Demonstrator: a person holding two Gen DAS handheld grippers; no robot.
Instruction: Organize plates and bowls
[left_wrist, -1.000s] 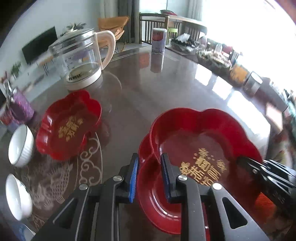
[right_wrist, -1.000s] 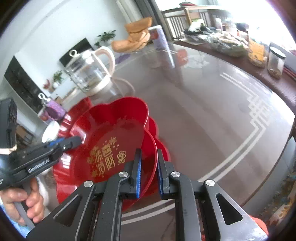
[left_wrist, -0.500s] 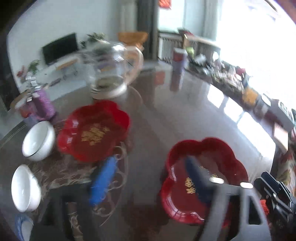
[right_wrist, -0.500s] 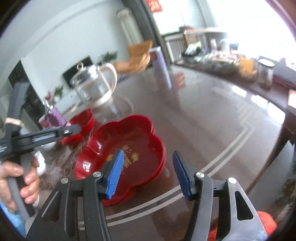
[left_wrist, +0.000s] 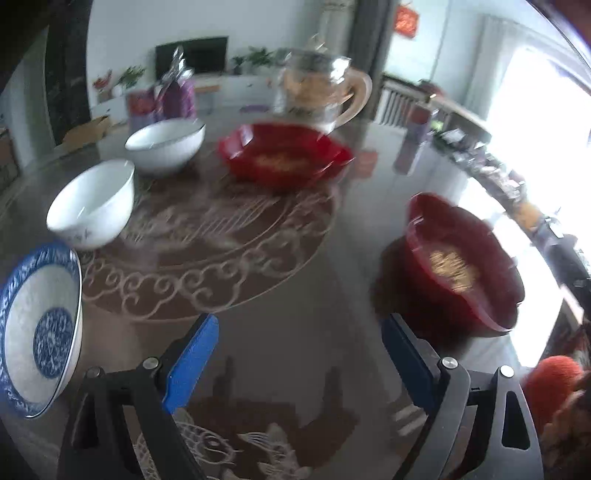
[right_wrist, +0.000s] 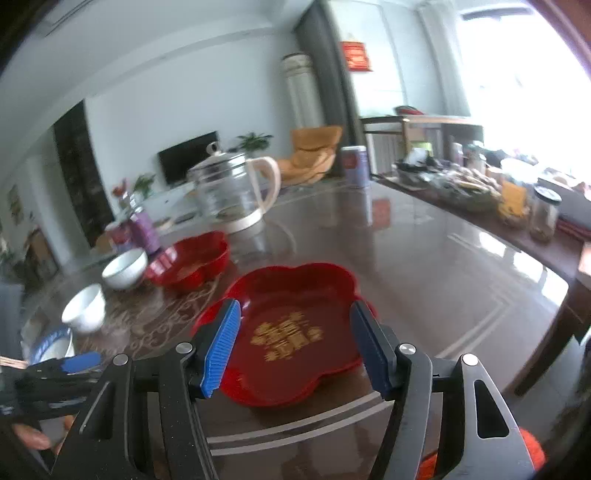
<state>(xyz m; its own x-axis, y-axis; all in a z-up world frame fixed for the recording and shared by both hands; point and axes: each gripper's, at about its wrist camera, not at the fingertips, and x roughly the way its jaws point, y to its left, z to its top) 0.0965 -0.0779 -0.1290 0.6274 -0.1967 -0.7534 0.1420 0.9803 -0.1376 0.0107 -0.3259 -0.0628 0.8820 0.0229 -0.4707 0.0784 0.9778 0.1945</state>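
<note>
Left claw (left_wrist: 299, 354) hanging wide open over the bare surface (left_wrist: 280, 332)

Two white bowls (left_wrist: 92, 206) and a blue-patterned plate (left_wrist: 40, 325) are sitting left; two red flower-shaped dishes (left_wrist: 284, 158) are lying ahead and right.

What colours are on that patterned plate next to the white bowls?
The plate is blue and white, with a blue pattern on rim and centre; clearest in the left wrist view.

1. Left gripper (left_wrist: 299, 354): jaws, 1 second ago pinched on the rim of the stacked red plates (right_wrist: 291, 332), now stand wide apart over bare surface (left_wrist: 288, 332).
2. Right gripper (right_wrist: 295, 347): jaws released the same rim and are opening; pads clear of it.
3. Left view has swung, revealing a blue-patterned bowl (left_wrist: 37, 328).
</note>
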